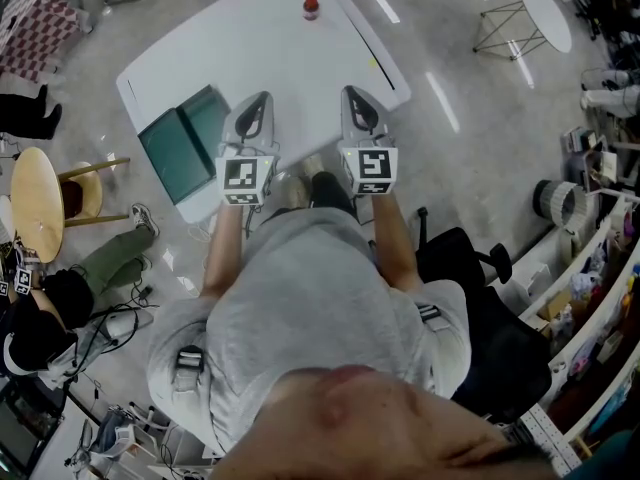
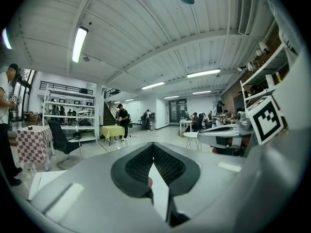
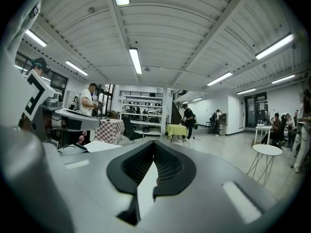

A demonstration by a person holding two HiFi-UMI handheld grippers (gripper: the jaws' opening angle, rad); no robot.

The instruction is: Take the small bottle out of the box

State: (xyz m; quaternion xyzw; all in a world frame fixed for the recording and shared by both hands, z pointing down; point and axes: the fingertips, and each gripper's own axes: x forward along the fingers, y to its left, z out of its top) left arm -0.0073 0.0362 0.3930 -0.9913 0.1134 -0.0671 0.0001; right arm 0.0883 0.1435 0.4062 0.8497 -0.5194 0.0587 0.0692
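Head view: you're holding the left gripper point(image 1: 260, 98) and right gripper point(image 1: 352, 92) over the desk's point(image 1: 290, 63) near edge, both closed tight and empty, likely because the small bottle point(image 1: 311, 7) is standing at the far edge, outside the box point(image 1: 185, 140).

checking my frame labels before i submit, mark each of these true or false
1. The small bottle is inside the green box. False: it stands on the white table, well apart from the box.
2. The left gripper is shut with nothing in it. True.
3. The right gripper grips the bottle. False: it is shut on nothing.
4. In the head view, the box lies on the left gripper's side of the table. True.
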